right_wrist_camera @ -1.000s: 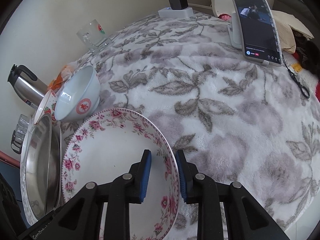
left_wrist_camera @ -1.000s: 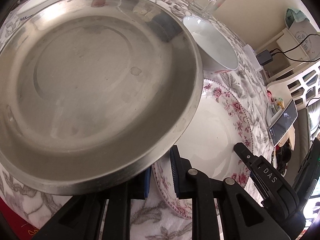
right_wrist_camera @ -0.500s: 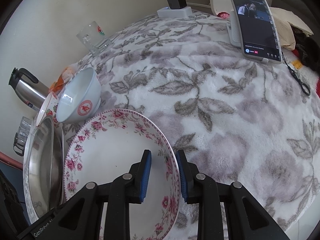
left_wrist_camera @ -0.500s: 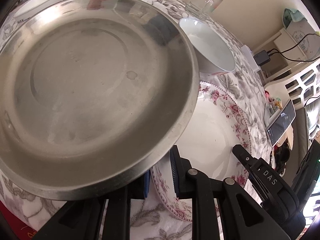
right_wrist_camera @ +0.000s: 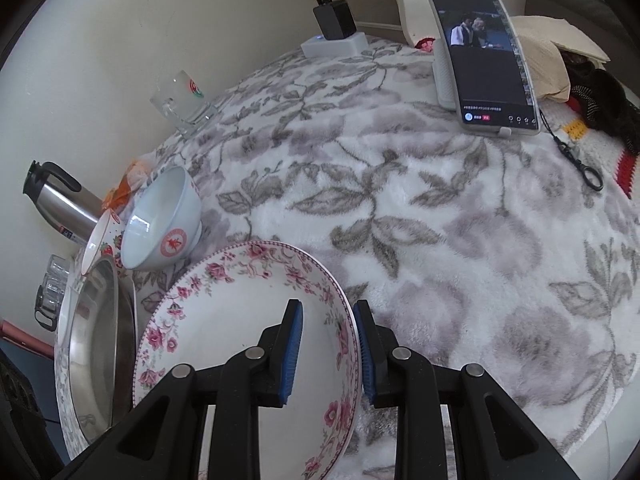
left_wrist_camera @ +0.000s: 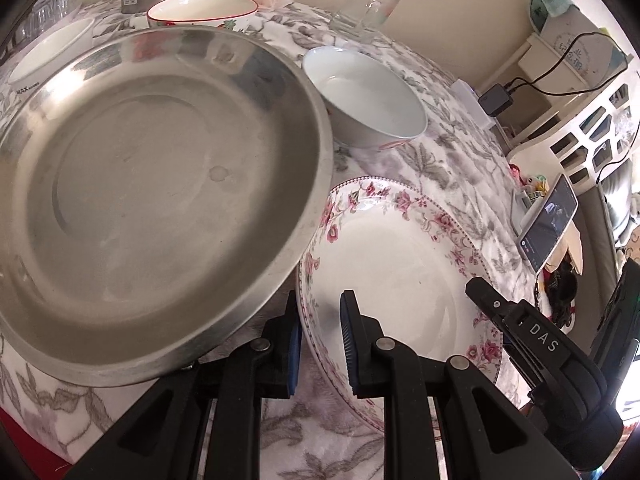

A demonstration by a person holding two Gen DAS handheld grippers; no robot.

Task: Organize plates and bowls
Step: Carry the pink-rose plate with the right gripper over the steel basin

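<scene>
Bowl [left_wrist_camera: 364, 96], steel pan [left_wrist_camera: 152, 200] and floral plate [left_wrist_camera: 400, 264] hold nothing.

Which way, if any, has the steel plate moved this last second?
Yes, slightly leftward: in the left wrist view the steel plate covered the left edge of the white bowl before; now it barely meets it.

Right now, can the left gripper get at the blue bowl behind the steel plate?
Probably not as things stand. The left gripper is shut on the floral plate, which the right gripper also grips. The steel plate sits partly in front of the blue bowl. It would need to let go first.
</scene>
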